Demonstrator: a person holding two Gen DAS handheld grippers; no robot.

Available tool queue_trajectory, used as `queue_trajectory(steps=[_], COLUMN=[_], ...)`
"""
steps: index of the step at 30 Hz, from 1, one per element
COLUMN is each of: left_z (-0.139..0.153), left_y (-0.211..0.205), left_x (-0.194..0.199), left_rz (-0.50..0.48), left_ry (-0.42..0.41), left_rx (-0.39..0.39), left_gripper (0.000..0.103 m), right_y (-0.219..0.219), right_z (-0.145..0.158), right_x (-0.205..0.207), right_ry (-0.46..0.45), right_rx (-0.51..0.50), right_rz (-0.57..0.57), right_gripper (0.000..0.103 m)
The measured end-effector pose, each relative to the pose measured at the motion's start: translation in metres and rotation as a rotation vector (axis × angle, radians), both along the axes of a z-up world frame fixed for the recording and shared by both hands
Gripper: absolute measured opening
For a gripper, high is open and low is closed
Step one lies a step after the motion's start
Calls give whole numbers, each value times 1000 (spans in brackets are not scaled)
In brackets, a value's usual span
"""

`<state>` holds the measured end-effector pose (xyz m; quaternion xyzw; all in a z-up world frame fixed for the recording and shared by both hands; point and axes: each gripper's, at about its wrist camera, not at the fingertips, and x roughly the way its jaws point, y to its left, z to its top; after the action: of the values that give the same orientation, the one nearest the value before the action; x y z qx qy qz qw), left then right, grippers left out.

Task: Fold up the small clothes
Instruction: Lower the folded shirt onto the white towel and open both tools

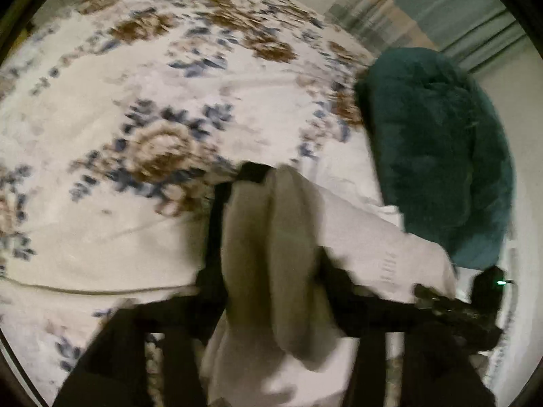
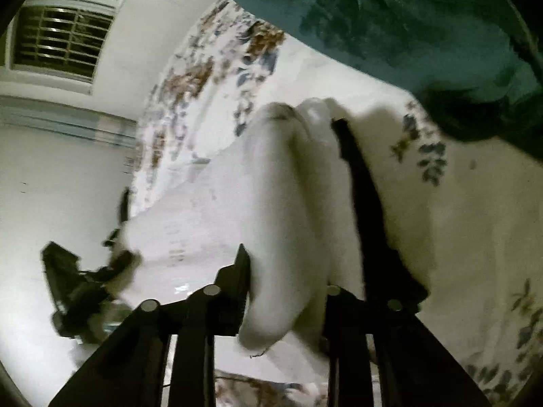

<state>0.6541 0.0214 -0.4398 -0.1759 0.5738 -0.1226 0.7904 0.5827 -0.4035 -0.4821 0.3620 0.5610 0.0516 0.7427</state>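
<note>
A small white garment (image 1: 373,237) hangs stretched between my two grippers above a floral bedsheet (image 1: 135,84). My left gripper (image 1: 268,183) is shut on a bunched edge of the garment, which folds thickly over its fingers. My right gripper (image 2: 305,125) is shut on the other bunched edge (image 2: 281,203); its right finger (image 2: 359,186) shows dark beside the cloth, the left finger mostly hidden. The right gripper also shows at the far right of the left wrist view (image 1: 458,305). The left gripper shows at the lower left of the right wrist view (image 2: 88,288).
A teal fleece blanket (image 1: 441,156) lies bunched on the bed's right side, and fills the top of the right wrist view (image 2: 407,17). A striped curtain (image 1: 424,10) hangs behind the bed. A barred window (image 2: 64,40) is in the wall.
</note>
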Motion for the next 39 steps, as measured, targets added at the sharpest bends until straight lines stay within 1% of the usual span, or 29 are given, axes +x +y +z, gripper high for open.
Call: queue_trajectory(steps=[1, 2, 3, 4, 5, 6, 7, 8, 9, 11, 13, 18, 20, 21, 22, 24, 28, 35, 39], left_z=[2, 4, 6, 9, 10, 14, 18, 22, 27, 31, 33, 30, 34, 41, 46, 61, 104, 184, 217], left_y=[0, 1, 0, -1, -1, -3, -5, -8, -12, -18, -26, -43, -49, -53, -56, -60, -65, -68, -67], left_x=[0, -1, -1, -3, -2, -5, -8, -13, -20, -30, -44, -73, -86, -95, -102, -119, -156, -226, -261], left_rz=[9, 16, 22, 25, 28, 34, 36, 39, 41, 40, 37, -10, -23, -27, -32, -28, -24, -28, -36], left_ry=[-6, -18, -30, -42, -51, -74, -92, -117, -139, -159, -168, -128, -123, -131, -138, -159, -209, -270, -278], left_rx=[46, 83, 109, 135, 149, 182, 203, 224, 243, 271, 312, 363, 395, 422, 430, 441, 459, 447, 445], left_gripper=[81, 86, 86, 87, 90, 98, 102, 103, 103, 103, 103, 103, 103, 103, 103, 103, 103, 103, 103], right_y=[1, 3, 6, 10, 13, 19, 23, 30, 35, 46, 55, 69, 74, 76, 78, 81, 84, 91, 98], right_z=[1, 5, 10, 15, 20, 26, 33, 38, 42, 51, 57, 79, 93, 101, 109, 131, 176, 276, 330], right_x=[2, 3, 2, 1, 0, -2, -7, -11, -16, -31, -46, -80, -95, -103, -111, -131, -168, -243, -287], right_ry=[19, 36, 41, 45, 49, 48, 43, 37, 33, 25, 22, 11, 5, -3, -10, -32, -74, -160, -200], right_rx=[-41, -104, -159, -219, -288, -362, -416, -486, -534, -624, -680, -748, -750, -758, -772, -795, -815, -843, -849], right_rz=[8, 18, 27, 35, 42, 50, 56, 65, 70, 87, 99, 90, 88, 85, 79, 62, 34, 7, -5], right_gripper=[43, 52, 58, 60, 66, 76, 83, 97, 103, 103, 103, 103, 103, 103, 103, 103, 103, 103, 103])
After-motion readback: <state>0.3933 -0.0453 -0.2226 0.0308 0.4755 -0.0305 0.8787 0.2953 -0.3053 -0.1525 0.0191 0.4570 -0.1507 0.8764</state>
